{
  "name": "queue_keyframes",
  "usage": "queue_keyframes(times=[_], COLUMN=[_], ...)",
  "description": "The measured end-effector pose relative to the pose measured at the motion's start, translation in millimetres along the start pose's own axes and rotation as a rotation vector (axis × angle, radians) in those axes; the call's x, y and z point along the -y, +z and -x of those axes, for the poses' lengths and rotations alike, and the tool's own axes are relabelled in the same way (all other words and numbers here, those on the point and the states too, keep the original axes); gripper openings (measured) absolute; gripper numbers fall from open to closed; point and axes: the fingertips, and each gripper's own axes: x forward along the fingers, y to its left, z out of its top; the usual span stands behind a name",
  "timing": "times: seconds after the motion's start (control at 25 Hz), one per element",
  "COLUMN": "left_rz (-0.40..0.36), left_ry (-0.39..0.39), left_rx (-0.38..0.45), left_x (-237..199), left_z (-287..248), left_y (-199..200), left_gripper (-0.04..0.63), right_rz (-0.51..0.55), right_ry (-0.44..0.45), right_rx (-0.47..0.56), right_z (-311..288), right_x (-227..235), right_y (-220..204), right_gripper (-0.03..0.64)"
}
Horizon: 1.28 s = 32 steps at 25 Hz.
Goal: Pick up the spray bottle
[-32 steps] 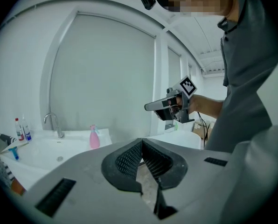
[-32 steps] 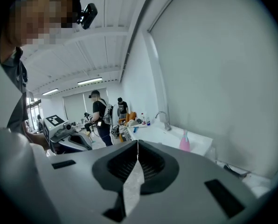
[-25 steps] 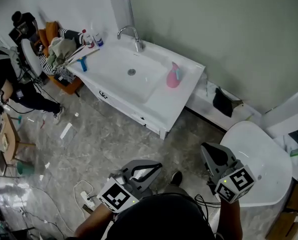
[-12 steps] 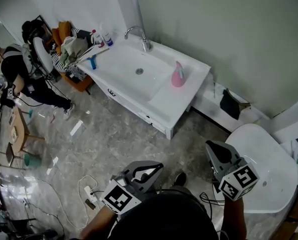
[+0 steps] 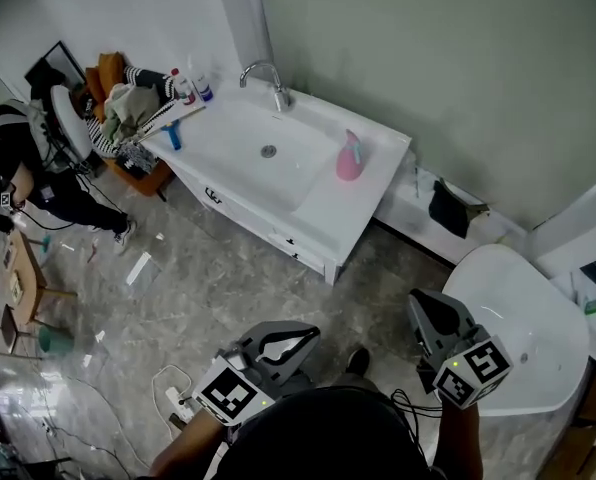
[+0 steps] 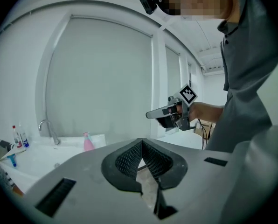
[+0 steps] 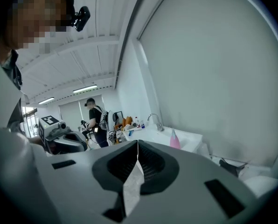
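- Spray bottle: pink, upright on the white desk, at 3 o'clock of the basin and just beside its rim. Nothing touches it. It stands on the same spot of the desk as in both earlier frames.
- Tap stands at 12 o'clock of the basin. Small bottles stand at the desk's 10 o'clock corner, with a blue item just below them. None has shifted on the desk.
- Left gripper: low in the head view, at roughly 6 o'clock of the desk and well apart from it. The left gripper view shows the jaw tips meeting with nothing between them. Closure and placement match the frame from one second ago.
- Right gripper: at 3 o'clock of the left gripper, beside a white rounded fixture. Jaws fully together and empty, no change.
- Both grippers point up-frame; the spray bottle lies near 12 o'clock of them, well apart from either.
- Main difference is framing. Half a second ago the desk sat slightly toward 2 o'clock in the head view; it now sits close to where it was one second ago.
- Person in dark clothes at the 9 o'clock edge, cut off by the frame more than half a second ago.
- Black item on the ledge at 4 o'clock of the spray bottle, same place.
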Motion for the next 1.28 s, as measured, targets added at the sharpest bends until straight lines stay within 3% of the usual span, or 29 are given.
queue_keyframes(times=[0.48,0.84,1.0,1.28], left_rz=[0.012,0.016,0.02,0.093], left_ry=[-0.041,-0.06,-0.033,0.05], left_rx=[0.012,0.014,-0.021,-0.011], left_x=[-47,-79,-92,-103], left_z=[26,41,27,-23], left_y=[-9,-21,-26,-9], left_gripper=[0.005,0.005,0.005,0.005], right_rz=[0.005,0.039,0.027,0.033], right_ry=[-0.077,-0.073,-0.046,0.024], right_rx=[0.005,0.018,-0.015,-0.035], right_z=[-40,-68,-74,-95], right_x=[-12,-31,-13,42], right_y=[17,31,24,38], right_gripper=[0.009,0.009,0.009,0.009])
